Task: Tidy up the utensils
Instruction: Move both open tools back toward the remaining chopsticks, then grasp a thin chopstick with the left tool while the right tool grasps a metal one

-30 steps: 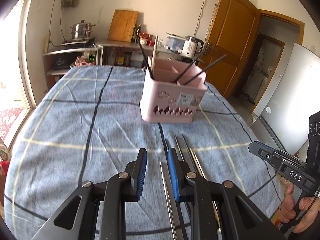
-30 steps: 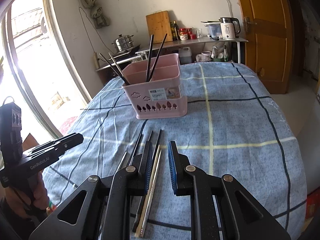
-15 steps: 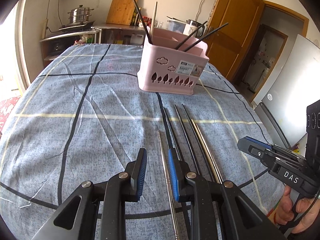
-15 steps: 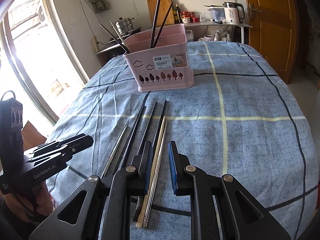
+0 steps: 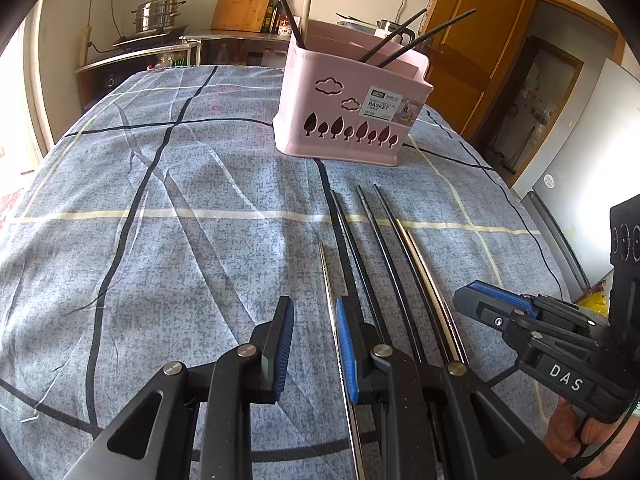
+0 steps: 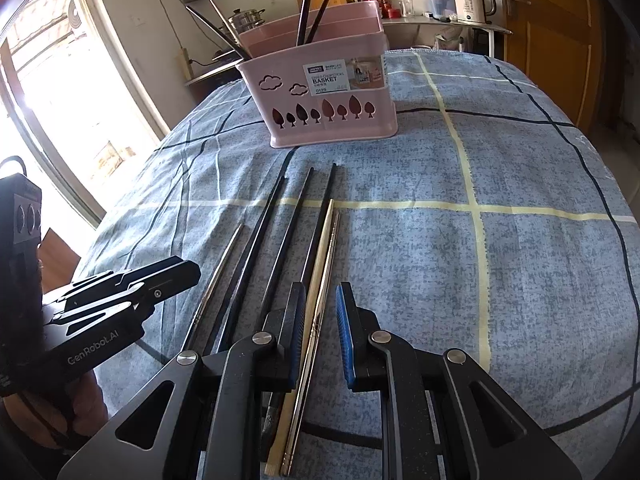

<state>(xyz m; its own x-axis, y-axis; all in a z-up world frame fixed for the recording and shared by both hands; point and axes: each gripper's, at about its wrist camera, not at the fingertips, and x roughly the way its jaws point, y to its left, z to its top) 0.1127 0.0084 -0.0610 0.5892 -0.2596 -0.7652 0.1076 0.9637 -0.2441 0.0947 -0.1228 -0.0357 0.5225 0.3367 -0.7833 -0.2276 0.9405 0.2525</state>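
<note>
Both tools have come down toward the row of chopsticks since the earlier views, and the pink basket (image 5: 352,108) now sits higher in each picture with the sticks filling the foreground. From the left tool (image 5: 314,344), whose jaws stand a little apart with nothing pinched, the single silver chopstick (image 5: 328,280) runs just inside its right-hand pad, not yet centred in the gap, long axis pointing away toward the basket. From the right tool (image 6: 320,332), jaws likewise slightly apart and empty, the pale wooden chopstick (image 6: 320,264) and the metal chopstick (image 6: 329,256) lying against it pass straight through the gap between the pads. Between these lie three black chopsticks (image 6: 280,256), all parallel on the checked blue cloth (image 5: 180,240) of the worktop. Further out stands the basket, already holding several sticks upright. Each stick lies along its tool's pointing line, so the jaws cross it squarely; the right tool looks better lined up, while the left seems to need a small shift to its right.
</note>
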